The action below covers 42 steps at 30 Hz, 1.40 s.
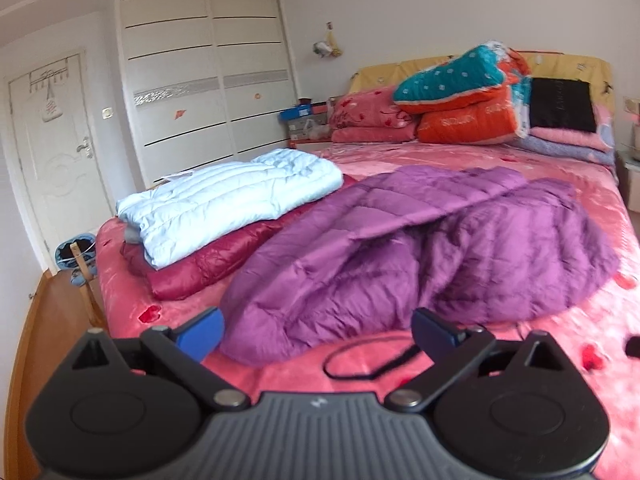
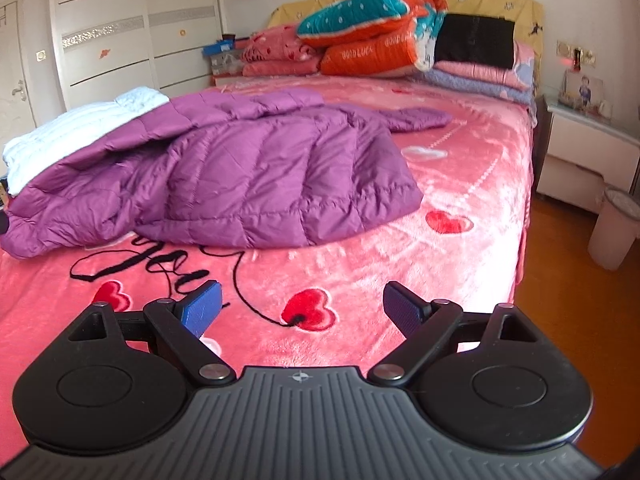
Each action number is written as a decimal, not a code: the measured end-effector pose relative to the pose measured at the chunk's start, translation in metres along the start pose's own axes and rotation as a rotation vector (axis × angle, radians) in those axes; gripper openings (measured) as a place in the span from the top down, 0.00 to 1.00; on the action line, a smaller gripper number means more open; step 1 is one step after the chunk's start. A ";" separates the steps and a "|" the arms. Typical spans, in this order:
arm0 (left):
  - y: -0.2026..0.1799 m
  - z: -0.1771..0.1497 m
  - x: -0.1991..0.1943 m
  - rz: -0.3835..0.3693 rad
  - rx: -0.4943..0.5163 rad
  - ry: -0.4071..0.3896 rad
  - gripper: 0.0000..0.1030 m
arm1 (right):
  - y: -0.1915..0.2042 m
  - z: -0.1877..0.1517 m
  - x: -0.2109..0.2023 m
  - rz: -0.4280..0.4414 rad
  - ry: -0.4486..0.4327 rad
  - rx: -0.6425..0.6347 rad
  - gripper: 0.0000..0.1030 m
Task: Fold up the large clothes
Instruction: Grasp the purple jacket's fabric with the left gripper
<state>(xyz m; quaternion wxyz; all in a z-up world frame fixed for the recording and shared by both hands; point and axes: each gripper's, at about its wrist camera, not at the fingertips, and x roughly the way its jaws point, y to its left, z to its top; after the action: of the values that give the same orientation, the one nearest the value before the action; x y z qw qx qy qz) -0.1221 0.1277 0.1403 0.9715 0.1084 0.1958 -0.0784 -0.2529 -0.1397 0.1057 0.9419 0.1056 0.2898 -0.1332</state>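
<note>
Your left tongs are spread wide and empty, just short of the purple jacket, which lies rumpled across the middle of the frame on the pink bed. Your right tongs are spread too, over bare blanket. A folded pale blue jacket sits at left atop a dark red one.

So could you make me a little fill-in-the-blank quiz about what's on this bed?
1. The light blue jacket lies folded on top of a ____ one.
2. The jacket not yet folded is ____ in colour.
3. Both the left gripper and the right gripper have their jaws ____.
4. The pink blanket is printed with red ____.

Missing words: dark red; purple; open; hearts
</note>
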 end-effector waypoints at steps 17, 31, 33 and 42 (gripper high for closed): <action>-0.005 0.013 0.104 0.006 0.083 0.058 0.26 | -0.012 0.006 0.034 0.070 0.045 0.062 0.00; -0.026 0.024 0.102 -0.088 0.020 0.102 0.94 | -0.033 0.013 0.041 0.057 0.012 0.152 0.00; -0.038 0.024 0.086 -0.153 0.023 0.079 0.95 | -0.040 0.014 0.041 0.071 0.011 0.187 0.00; -0.107 0.005 0.013 -0.510 0.059 0.068 0.95 | -0.091 0.016 0.038 0.237 0.007 0.445 0.00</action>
<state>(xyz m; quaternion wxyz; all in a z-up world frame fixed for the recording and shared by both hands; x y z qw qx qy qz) -0.1293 0.0217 0.1200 0.9096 0.0863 0.2471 -0.3226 -0.2426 -0.2366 0.0856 0.9036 0.3439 0.2420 -0.0820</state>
